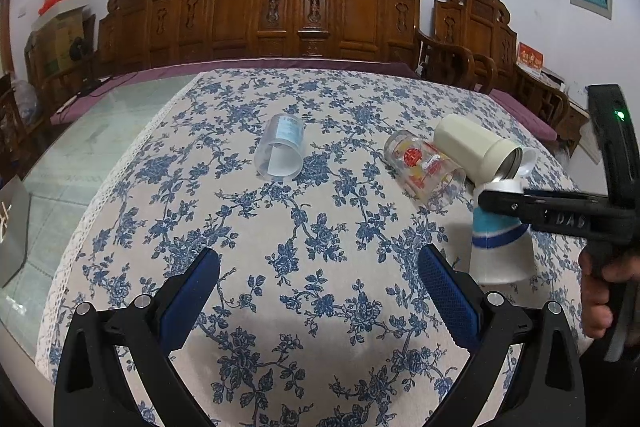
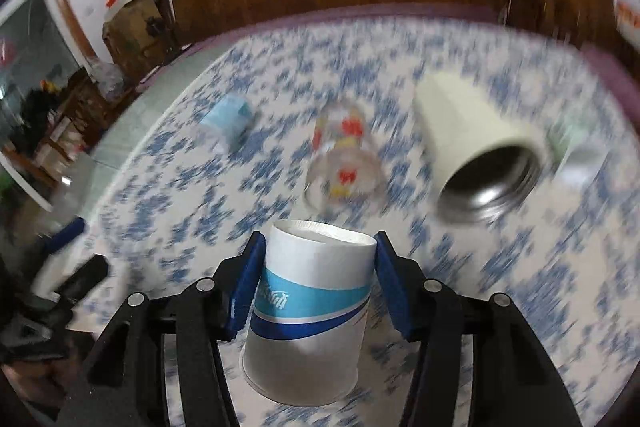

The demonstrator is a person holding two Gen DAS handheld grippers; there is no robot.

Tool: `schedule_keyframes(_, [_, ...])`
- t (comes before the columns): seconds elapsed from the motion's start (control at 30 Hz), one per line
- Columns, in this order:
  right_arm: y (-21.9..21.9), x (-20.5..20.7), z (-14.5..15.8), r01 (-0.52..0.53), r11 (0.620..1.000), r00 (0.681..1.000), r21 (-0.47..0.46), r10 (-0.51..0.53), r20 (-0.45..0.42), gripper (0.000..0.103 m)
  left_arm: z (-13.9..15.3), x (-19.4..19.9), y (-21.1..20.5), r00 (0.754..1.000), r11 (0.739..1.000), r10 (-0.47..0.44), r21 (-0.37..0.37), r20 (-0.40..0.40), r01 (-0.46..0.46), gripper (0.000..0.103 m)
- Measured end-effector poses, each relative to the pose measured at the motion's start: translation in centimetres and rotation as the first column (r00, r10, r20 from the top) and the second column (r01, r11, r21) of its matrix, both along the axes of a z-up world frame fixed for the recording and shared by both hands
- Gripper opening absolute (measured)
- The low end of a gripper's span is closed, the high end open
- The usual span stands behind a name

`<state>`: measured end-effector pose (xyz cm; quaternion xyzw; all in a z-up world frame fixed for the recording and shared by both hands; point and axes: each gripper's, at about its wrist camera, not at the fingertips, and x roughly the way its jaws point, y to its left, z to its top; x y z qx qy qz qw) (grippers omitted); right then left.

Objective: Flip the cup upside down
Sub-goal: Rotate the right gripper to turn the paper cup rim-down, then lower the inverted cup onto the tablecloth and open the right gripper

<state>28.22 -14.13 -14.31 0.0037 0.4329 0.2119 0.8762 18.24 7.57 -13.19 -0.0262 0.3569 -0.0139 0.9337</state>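
White-and-blue paper cup (image 2: 310,311) stood inverted on the floral desk (image 1: 280,267), pinched between the right gripper's (image 2: 316,279) jaws, while the left gripper's (image 1: 320,291) jaws gaped empty.

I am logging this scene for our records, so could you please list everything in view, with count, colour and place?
Paper cup: one, white with blue bands, upside down between the right gripper's pads, near right of the table.
Clear plastic cup: one, transparent with a pale blue label, on its side, mid table.
Printed glass: one, clear with red and yellow print, on its side, right of centre.
Flask: one, cream, steel mouth, on its side behind the glass.
Tablecloth: one, white with blue flowers.
Carved wooden bench: brown, along the wall.
Cardboard boxes: stacked, far left.
Left gripper: black, blue pads, open, empty.
Right gripper: black, blue pads, around the paper cup.
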Motion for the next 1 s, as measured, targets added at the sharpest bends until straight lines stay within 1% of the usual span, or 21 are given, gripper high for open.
schedule_keyframes(0.03, [0.4, -0.5, 0.1, 0.01, 0.999, 0.998, -0.051, -0.006, 0.067, 0.058, 0.0, 0.0, 0.0, 1.0, 1.0, 0.0, 0.001, 0.0, 0.0, 0.095])
schedule_keyframes(0.1, [1.0, -1.3, -0.2, 0.023, 0.991, 0.987, -0.13, -0.002, 0.16, 0.058, -0.1, 0.0, -0.1, 1.0, 1.0, -0.001, 0.002, 0.0, 0.001, 0.095])
schedule_keyframes(0.2, [1.2, -2.3, -0.9, 0.041, 0.98, 0.974, -0.194, 0.004, 0.227, 0.058, -0.1, -0.1, -0.1, 1.0, 1.0, -0.003, 0.002, 0.001, 0.003, 0.095])
schedule_keyframes(0.23, [1.2, -2.6, -1.0, 0.046, 0.978, 0.971, -0.206, 0.004, 0.237, 0.058, -0.1, -0.1, -0.1, 1.0, 1.0, -0.002, 0.003, 0.002, 0.002, 0.095])
schedule_keyframes(0.3, [1.1, -3.5, -1.3, 0.057, 0.973, 0.961, -0.224, 0.007, 0.277, 0.058, -0.1, -0.1, -0.1, 1.0, 1.0, -0.003, 0.003, 0.004, 0.003, 0.095])
schedule_keyframes(0.4, [1.1, -4.9, -1.3, 0.061, 0.971, 0.951, -0.231, 0.014, 0.31, 0.057, -0.1, -0.2, -0.1, 1.0, 1.0, -0.004, 0.003, 0.006, 0.004, 0.095])
schedule_keyframes(0.6, [0.7, -7.1, -1.4, 0.057, 0.975, 0.952, -0.214, 0.012, 0.306, 0.057, 0.0, -0.3, -0.2, 1.0, 1.0, -0.007, 0.006, 0.01, 0.007, 0.095])
schedule_keyframes(0.8, [-0.8, -7.3, -1.5, 0.069, 0.989, 0.975, -0.128, -0.04, 0.22, 0.059, 0.1, -0.4, -0.5, 1.0, 1.0, -0.014, 0.011, 0.007, 0.014, 0.095])
schedule_keyframes(0.87, [-1.1, -7.5, -1.5, 0.066, 0.992, 0.977, -0.112, -0.042, 0.208, 0.061, 0.1, -0.4, -0.6, 1.0, 1.0, -0.017, 0.011, 0.007, 0.017, 0.095])
schedule_keyframes(0.93, [-1.4, -7.6, -1.4, 0.07, 0.994, 0.98, -0.089, -0.052, 0.193, 0.067, 0.0, -0.4, -0.7, 1.0, 1.0, -0.017, 0.012, 0.005, 0.017, 0.095])
schedule_keyframes(1.0, [-1.7, -7.8, -1.3, 0.07, 0.995, 0.981, -0.065, -0.057, 0.183, 0.07, 0.0, -0.4, -0.8, 1.0, 1.0, -0.019, 0.014, 0.004, 0.019, 0.095])
